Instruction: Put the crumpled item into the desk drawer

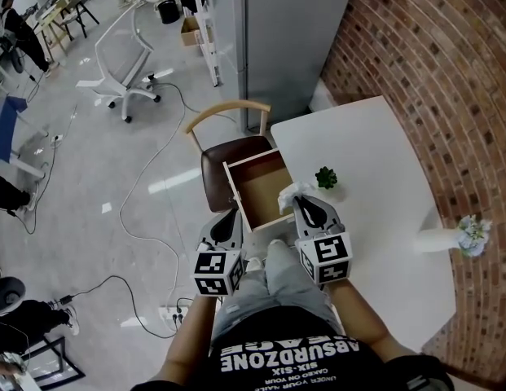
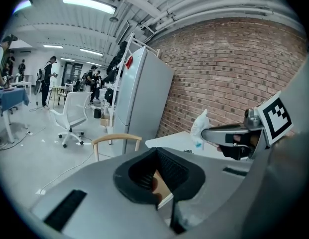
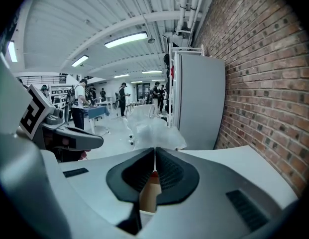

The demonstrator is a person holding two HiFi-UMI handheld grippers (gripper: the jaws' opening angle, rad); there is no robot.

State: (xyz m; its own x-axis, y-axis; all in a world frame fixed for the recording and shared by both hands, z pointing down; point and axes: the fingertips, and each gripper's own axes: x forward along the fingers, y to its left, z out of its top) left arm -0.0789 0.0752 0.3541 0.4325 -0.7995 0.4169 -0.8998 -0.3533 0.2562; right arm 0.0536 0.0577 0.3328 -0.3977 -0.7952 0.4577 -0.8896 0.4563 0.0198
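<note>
Brick wall (image 1: 448, 72) runs along the far side of the white desk (image 1: 375, 177) I'm working at. My right gripper (image 1: 300, 200) has its jaws pinched together on the crumpled white item (image 1: 292, 191), which bunches up past the fingertips. It hangs in the air over the right-hand rim of the desk drawer (image 1: 261, 194), just beside the desk's corner and not touching the wood.

My left gripper (image 1: 231, 216) is closed on nothing and hovers near the drawer's front left corner. A dark-seated wooden chair (image 1: 216, 173) sits under the pulled-out drawer, and a small green plant (image 1: 326, 177) stands on the desk just beyond.

As I read it, the drawer is open and the item is in hand. What's left is to lower it in and let go.
</note>
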